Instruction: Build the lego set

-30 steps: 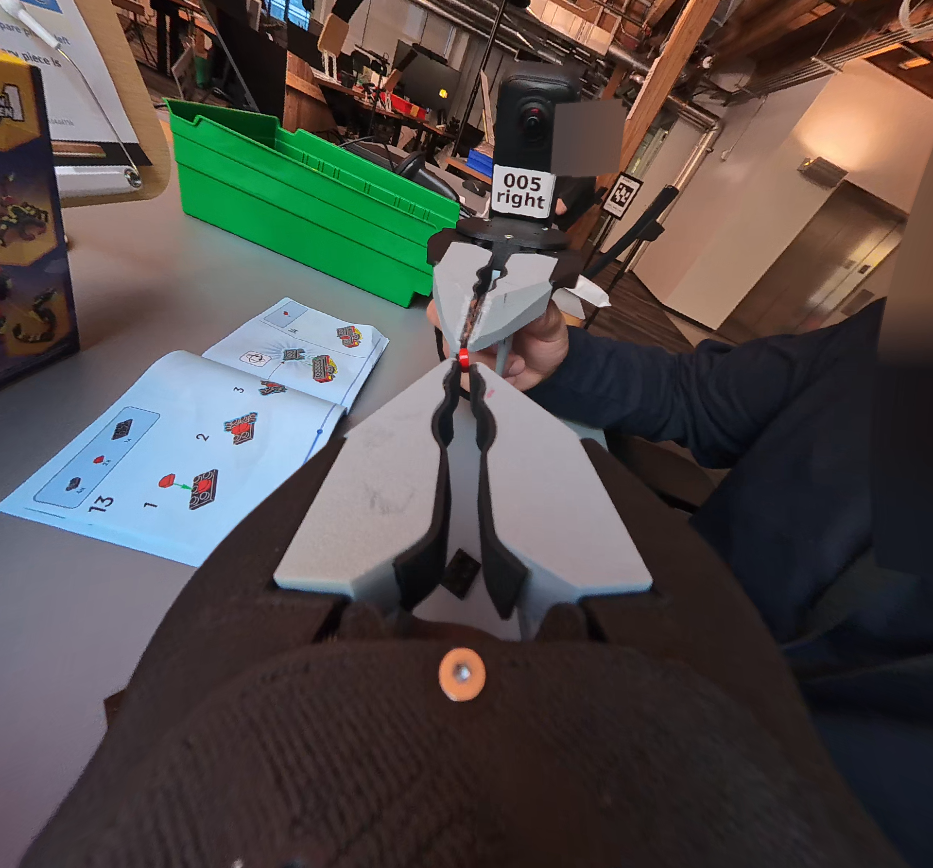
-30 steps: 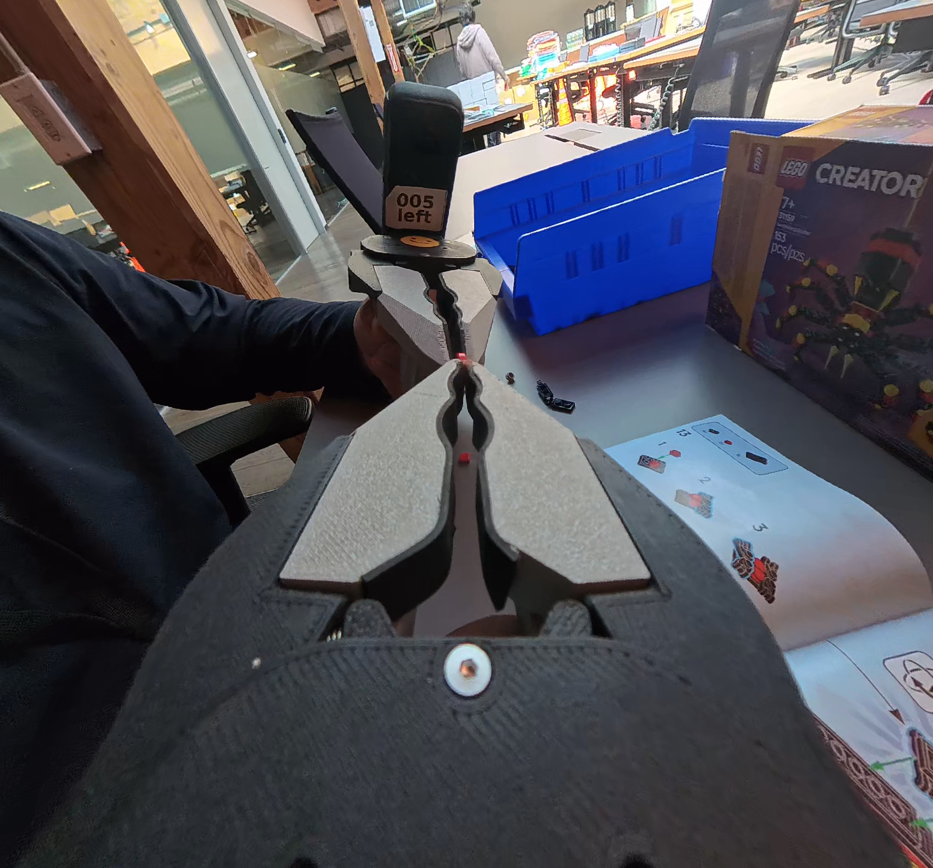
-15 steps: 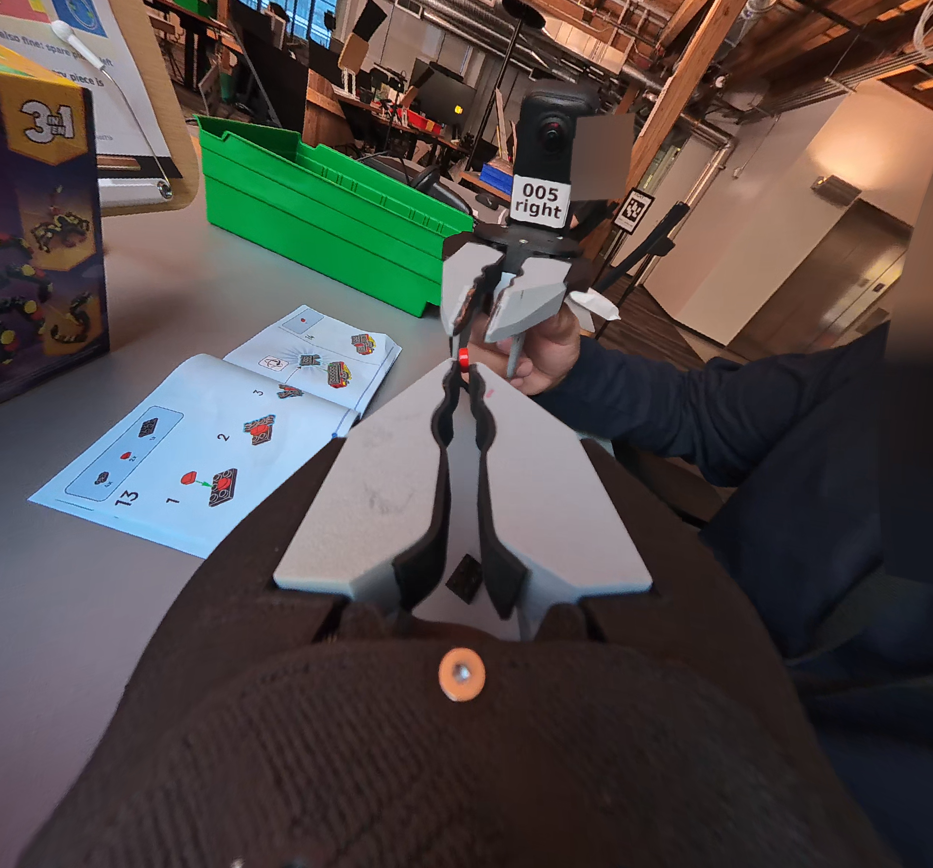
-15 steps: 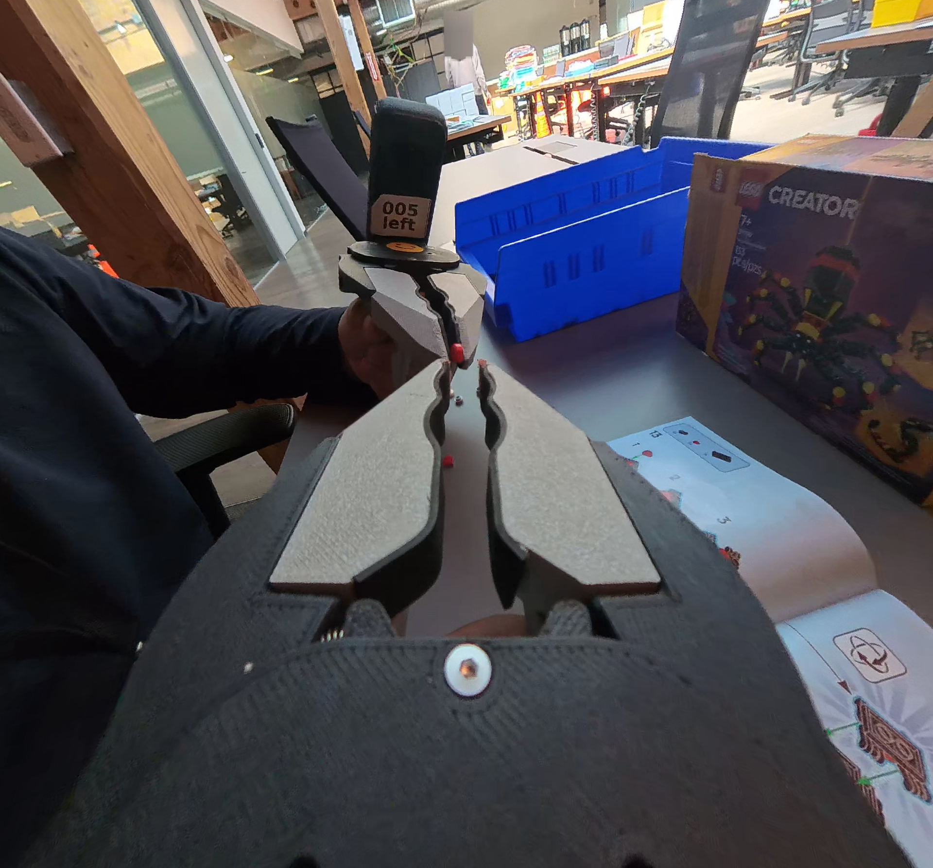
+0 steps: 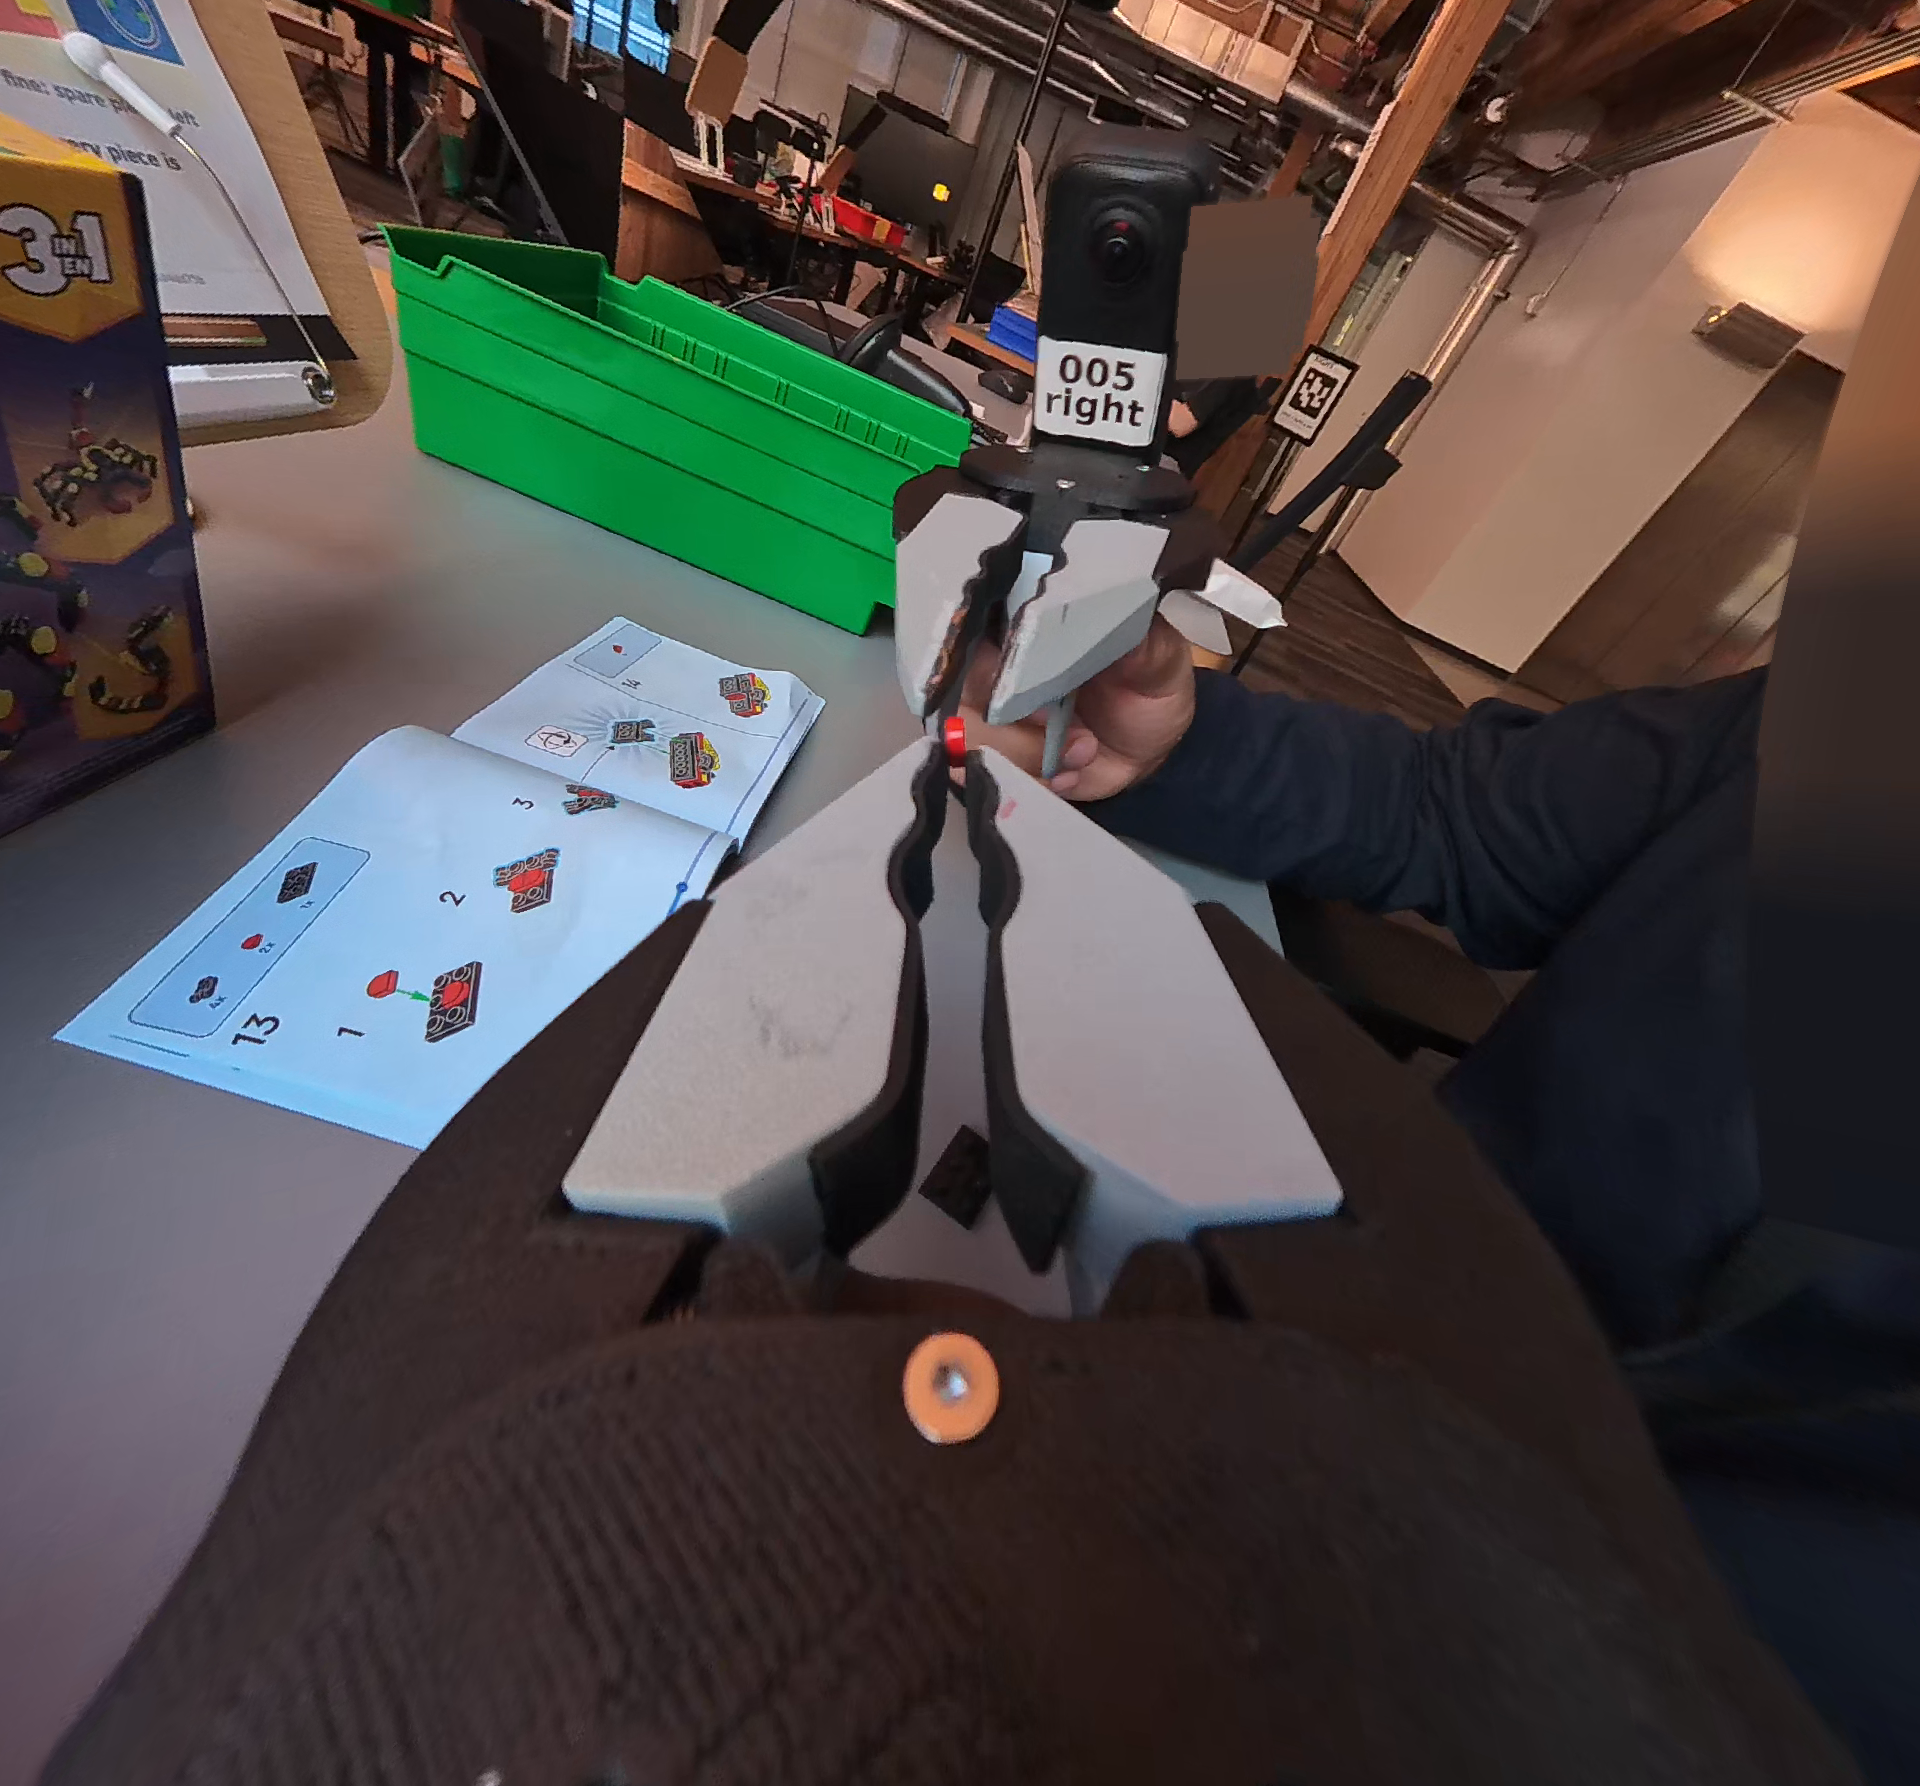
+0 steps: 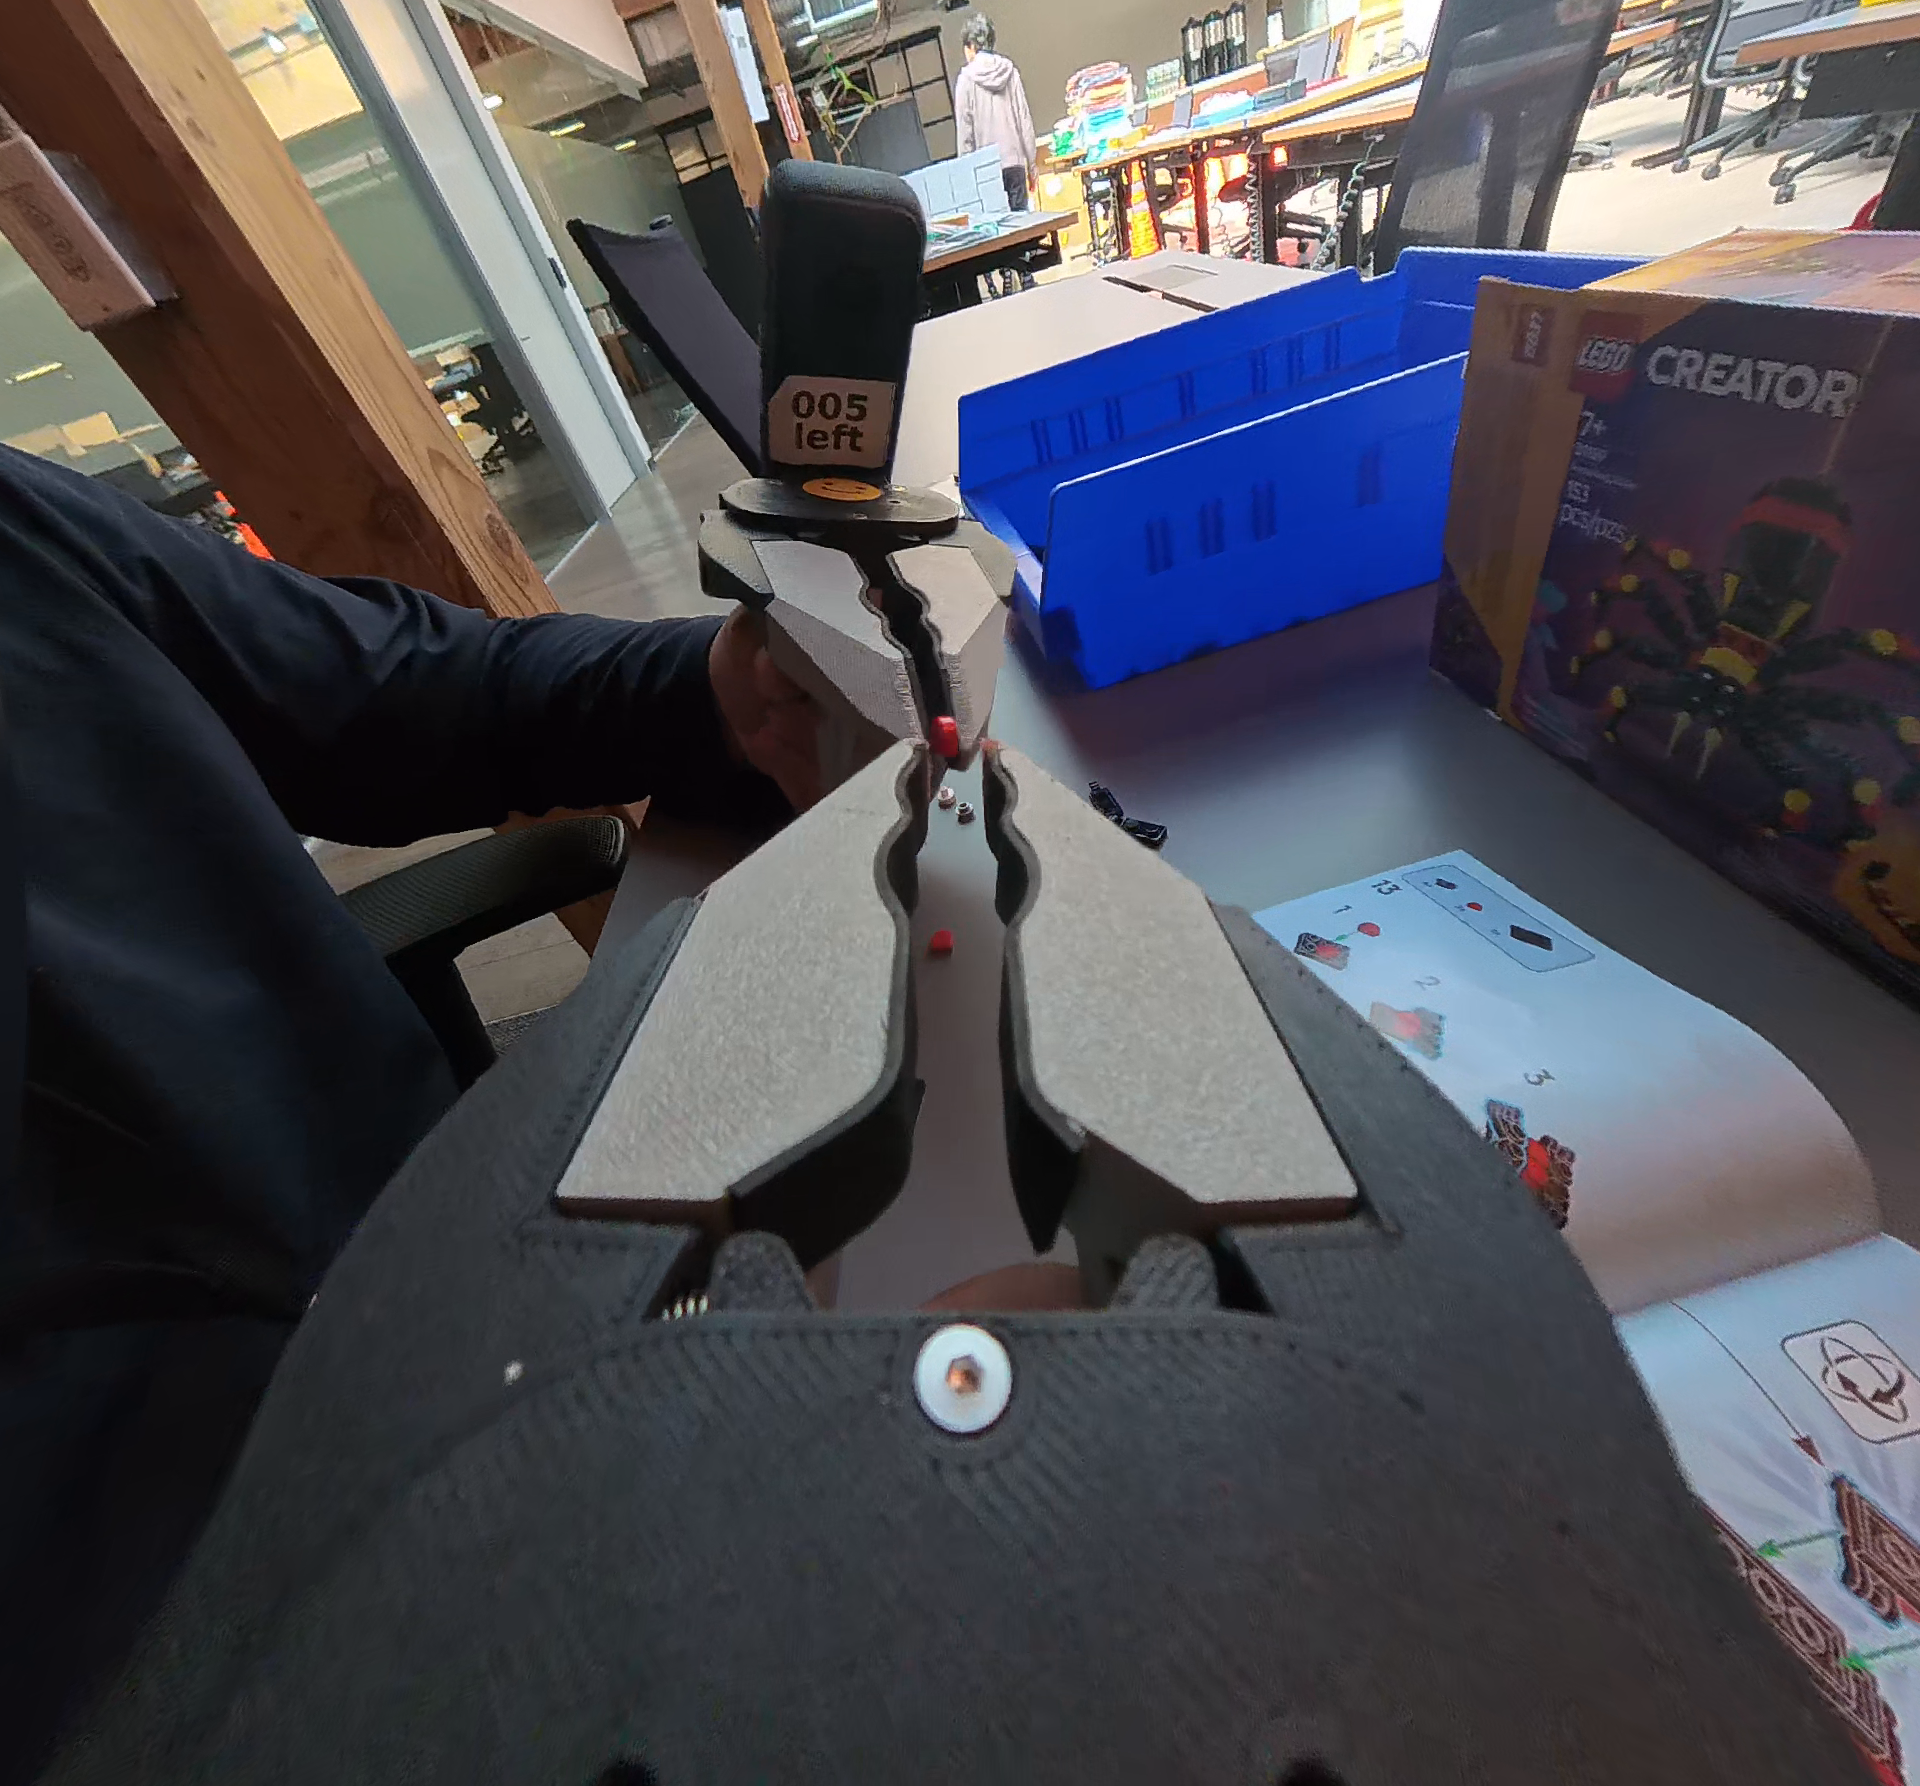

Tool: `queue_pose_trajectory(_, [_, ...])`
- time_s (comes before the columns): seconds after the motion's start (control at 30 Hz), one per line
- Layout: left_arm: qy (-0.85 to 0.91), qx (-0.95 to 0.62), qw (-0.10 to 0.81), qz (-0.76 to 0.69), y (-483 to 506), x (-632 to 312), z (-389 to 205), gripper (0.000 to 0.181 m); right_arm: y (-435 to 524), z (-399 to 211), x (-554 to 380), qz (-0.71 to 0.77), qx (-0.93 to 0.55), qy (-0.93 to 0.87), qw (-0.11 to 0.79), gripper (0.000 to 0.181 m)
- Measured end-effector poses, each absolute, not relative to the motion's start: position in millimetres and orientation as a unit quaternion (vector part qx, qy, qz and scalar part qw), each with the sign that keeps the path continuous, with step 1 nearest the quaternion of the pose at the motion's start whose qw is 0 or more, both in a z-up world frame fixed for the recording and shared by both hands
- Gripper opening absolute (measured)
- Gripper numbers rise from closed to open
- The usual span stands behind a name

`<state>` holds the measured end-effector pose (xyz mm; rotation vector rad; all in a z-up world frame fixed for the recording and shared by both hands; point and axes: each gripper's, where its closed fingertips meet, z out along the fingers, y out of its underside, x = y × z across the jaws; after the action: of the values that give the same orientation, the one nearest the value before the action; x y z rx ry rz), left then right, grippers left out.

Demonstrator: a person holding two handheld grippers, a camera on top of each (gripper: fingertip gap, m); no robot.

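My left gripper [image 5: 951,765] is shut on a small red round piece [image 5: 954,734] at its fingertips, held up above the table. My right gripper [image 6: 951,754] is open and empty, tip to tip with the left one. The red piece [image 6: 943,734] shows just beyond its open fingertips, in the left gripper [image 6: 940,718]. In the left wrist view the right gripper [image 5: 971,708] faces me with its jaws apart. A black plate [image 5: 961,1191] lies on the table under the left gripper. A second red piece [image 6: 940,941] lies on the table under the right gripper.
The open instruction booklet [image 5: 436,905] lies on the grey table; it also shows in the right wrist view [image 6: 1558,1040]. A green bin [image 5: 665,448], a blue bin [image 6: 1226,510] and the set's box [image 6: 1704,573] stand around. Small loose pieces [image 6: 1127,817] lie near the blue bin. Only a small space, under 4 cm, lies between the two pairs of fingers. Left tips and right tips are each some 12 cm from the black plate [image 5: 961,1191].
My right gripper was shut at the red piece and has opened, letting it go. My left gripper stays shut on the red piece.
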<state>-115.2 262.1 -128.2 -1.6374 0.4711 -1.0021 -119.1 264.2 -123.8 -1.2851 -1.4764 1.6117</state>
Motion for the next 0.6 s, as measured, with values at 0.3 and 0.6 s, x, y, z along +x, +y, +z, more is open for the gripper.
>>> queue_pose_trajectory(0.3, [0.215, -0.693, 0.543, -0.422, 258.2, -109.4, -130.7, 0.000, 256.2, -126.8, -120.5, 0.609, -0.477, -0.565, 0.286, 0.004])
queue_pose_trajectory(0.6, [0.215, -0.700, 0.531, -0.425, 255.7, -107.3, -132.2, 0.000, 254.1, -128.0, -119.3, 0.589, -0.460, -0.587, 0.310, 0.002])
